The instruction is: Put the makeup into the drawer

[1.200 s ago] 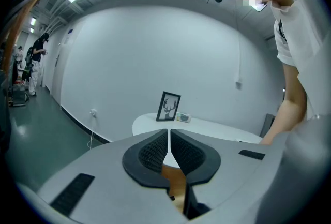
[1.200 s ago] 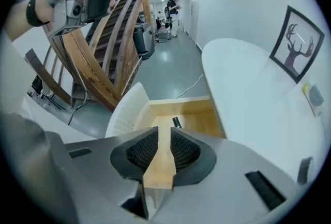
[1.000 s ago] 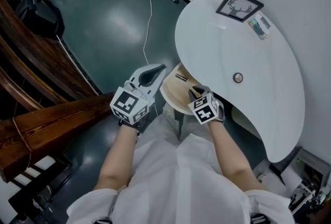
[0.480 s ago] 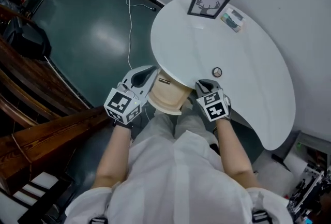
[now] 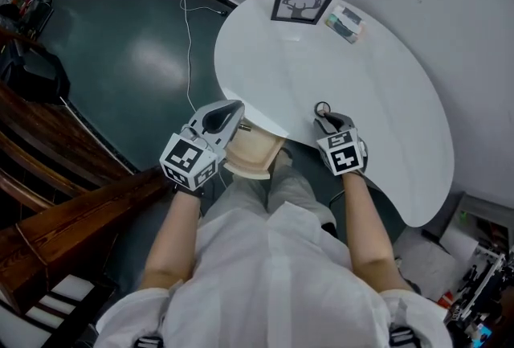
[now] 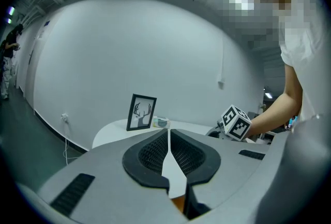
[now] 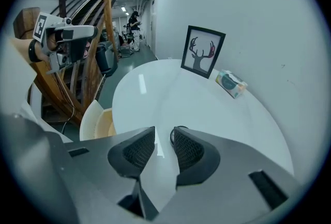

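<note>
Head view looked steeply down over a white shirt (image 5: 273, 274) and two bare forearms, each reaching forward with a grey hand-held gripper topped by a black-and-white marker cube. The left gripper (image 5: 234, 108) hung at the left side of a pale wooden drawer with a rounded front (image 5: 255, 155), which stood pulled out from under the near edge of a glossy white curved tabletop (image 5: 385, 89). In the left gripper view its ribbed black pads were pressed together at the tips, with nothing between them. The right gripper (image 5: 324, 118) pointed down over the table's near edge, to the right of the drawer, and its jaws had just been opening. The right gripper view showed them spread, the pads gripping nothing. The small round dark-rimmed makeup compact (image 5: 322, 108) lay on the tabletop right at that gripper's tips, outside the drawer, and in the right gripper view it peeked out beside the tip of one pad. Farther back on the table a black-framed picture of deer antlers (image 5: 303, 2) stood near the far edge, with a small pale packet (image 5: 345, 23) just beside it to the right. Beyond the table lay a dark green floor (image 5: 136, 57) crossed by a thin white cable (image 5: 189, 25), with dark wooden railings (image 5: 56, 145) off to the left.
</note>
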Action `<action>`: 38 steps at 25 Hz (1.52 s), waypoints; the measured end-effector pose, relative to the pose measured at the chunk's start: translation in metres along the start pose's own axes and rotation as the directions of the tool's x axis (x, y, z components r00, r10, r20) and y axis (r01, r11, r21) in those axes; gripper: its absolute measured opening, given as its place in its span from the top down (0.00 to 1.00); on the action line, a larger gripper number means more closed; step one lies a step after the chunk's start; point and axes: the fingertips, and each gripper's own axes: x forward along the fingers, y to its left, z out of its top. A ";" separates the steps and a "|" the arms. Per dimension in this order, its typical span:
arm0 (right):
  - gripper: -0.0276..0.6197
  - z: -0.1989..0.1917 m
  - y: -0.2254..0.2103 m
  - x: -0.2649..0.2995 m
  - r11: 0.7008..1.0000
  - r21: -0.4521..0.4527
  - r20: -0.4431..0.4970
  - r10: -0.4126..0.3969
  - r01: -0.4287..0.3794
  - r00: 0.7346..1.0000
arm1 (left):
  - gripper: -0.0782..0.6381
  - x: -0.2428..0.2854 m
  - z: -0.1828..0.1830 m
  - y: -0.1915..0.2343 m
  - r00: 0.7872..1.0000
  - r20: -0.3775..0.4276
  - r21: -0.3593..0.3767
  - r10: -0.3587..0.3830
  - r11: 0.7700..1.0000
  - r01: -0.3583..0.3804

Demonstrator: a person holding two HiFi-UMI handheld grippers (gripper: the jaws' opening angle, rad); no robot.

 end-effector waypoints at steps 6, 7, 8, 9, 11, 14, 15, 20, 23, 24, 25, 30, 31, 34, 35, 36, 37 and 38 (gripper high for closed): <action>0.73 -0.010 -0.017 0.010 1.000 0.006 -0.023 0.001 0.000 1.000 | 0.86 0.014 -0.002 -0.003 1.000 -0.019 -0.003 -0.008 1.000 0.007; 0.72 -0.011 -0.019 0.013 1.000 0.005 -0.026 0.002 -0.002 1.000 | 0.86 0.016 -0.002 -0.003 1.000 -0.021 -0.004 -0.006 1.000 0.006; 0.71 -0.012 -0.021 0.015 1.000 0.004 -0.030 0.004 -0.004 1.000 | 0.86 0.019 -0.003 -0.002 1.000 -0.023 -0.005 -0.005 1.000 0.005; 0.70 -0.012 -0.023 0.018 1.000 0.002 -0.034 0.005 -0.005 0.999 | 0.86 0.021 -0.003 -0.002 1.000 -0.025 -0.006 -0.004 1.000 0.003; 0.69 -0.015 -0.027 0.025 1.000 -0.005 -0.046 0.006 -0.006 0.999 | 0.86 0.024 -0.006 -0.002 1.000 -0.031 -0.010 0.000 1.000 -0.001; 0.68 -0.018 -0.031 0.033 1.000 -0.009 -0.060 0.011 -0.012 0.998 | 0.86 0.027 -0.010 -0.002 0.999 -0.037 -0.017 0.006 1.000 -0.007; 0.68 -0.018 -0.031 0.035 1.000 -0.009 -0.063 0.014 -0.015 0.998 | 0.86 0.027 -0.010 -0.003 0.999 -0.038 -0.018 0.008 1.000 -0.009; 0.65 -0.024 -0.033 0.046 0.999 -0.023 -0.094 0.033 -0.036 0.995 | 0.86 0.030 -0.011 -0.001 0.999 -0.040 -0.020 0.020 1.000 -0.021; 0.64 -0.027 -0.034 0.053 0.999 -0.018 -0.108 0.047 -0.049 0.993 | 0.86 0.032 -0.012 0.002 0.999 -0.043 -0.022 0.029 0.999 -0.030; 0.64 -0.027 -0.035 0.054 0.999 -0.017 -0.111 0.049 -0.052 0.993 | 0.86 0.032 -0.012 0.002 0.999 -0.043 -0.024 0.031 0.999 -0.032; 0.64 -0.027 -0.035 0.055 0.998 -0.017 -0.114 0.052 -0.054 0.992 | 0.86 0.033 -0.012 0.003 0.999 -0.043 -0.025 0.032 0.999 -0.034; 0.64 -0.028 -0.036 0.059 0.998 -0.030 -0.131 0.050 -0.054 0.990 | 0.86 0.033 -0.013 0.005 0.998 -0.045 -0.029 0.039 0.999 -0.040; 0.64 -0.028 -0.036 0.059 0.998 -0.032 -0.133 0.050 -0.055 0.990 | 0.86 0.033 -0.013 0.005 0.998 -0.044 -0.029 0.040 0.999 -0.041; 0.64 -0.027 -0.035 0.059 0.998 -0.031 -0.136 0.056 -0.061 0.989 | 0.86 0.033 -0.011 0.006 0.998 -0.040 -0.029 0.041 0.999 -0.042; 0.64 -0.027 -0.035 0.059 0.998 -0.030 -0.138 0.058 -0.063 0.989 | 0.86 0.033 -0.011 0.006 0.998 -0.039 -0.029 0.041 0.999 -0.042; 0.64 -0.027 -0.035 0.059 0.998 -0.029 -0.139 0.059 -0.064 0.989 | 0.86 0.033 -0.011 0.006 0.998 -0.038 -0.029 0.041 0.999 -0.042; 0.64 -0.027 -0.035 0.060 0.998 -0.027 -0.139 0.060 -0.065 0.988 | 0.86 0.034 -0.010 0.007 0.998 -0.037 -0.028 0.042 0.999 -0.043; 0.64 -0.027 -0.036 0.060 0.998 -0.027 -0.139 0.060 -0.065 0.988 | 0.86 0.034 -0.010 0.007 0.998 -0.036 -0.028 0.043 0.999 -0.044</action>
